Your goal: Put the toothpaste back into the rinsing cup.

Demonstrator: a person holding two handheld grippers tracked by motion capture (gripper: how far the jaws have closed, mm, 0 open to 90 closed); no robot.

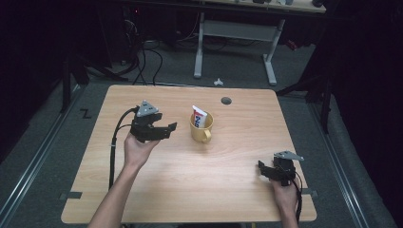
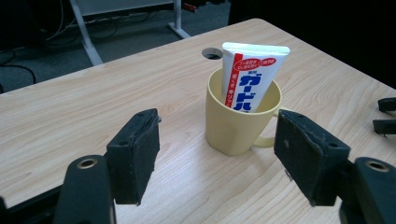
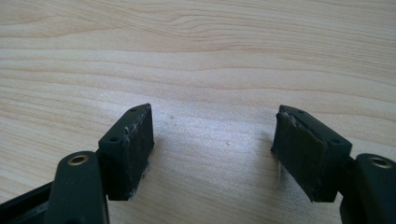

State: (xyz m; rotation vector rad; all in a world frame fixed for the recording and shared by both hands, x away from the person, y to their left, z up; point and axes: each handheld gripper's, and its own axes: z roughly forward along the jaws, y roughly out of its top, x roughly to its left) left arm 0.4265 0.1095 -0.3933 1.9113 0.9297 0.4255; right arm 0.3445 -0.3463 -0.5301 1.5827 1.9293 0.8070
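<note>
High view: our left gripper (image 1: 164, 129) sits just left of the yellow mug (image 1: 201, 128), jaws wide and empty.

In the left gripper view we see the mug (image 2: 239, 122) straight ahead between our spread pads, apart from both, its handle (image 2: 267, 138) turned toward the right-hand pad. A toothpaste tube (image 2: 250, 77) stands in the mug, its long axis nearly upright and leaning slightly, flat crimped end on top. We judge the left hand far nearer to the mug than the right. Our right gripper (image 1: 266, 170) rests well to the right of the mug and nearer us, its jaws wide over bare table (image 3: 196, 56). Beyond the mug lies a round cable hole (image 1: 226, 100); nothing stands between mug and left jaws.
</note>
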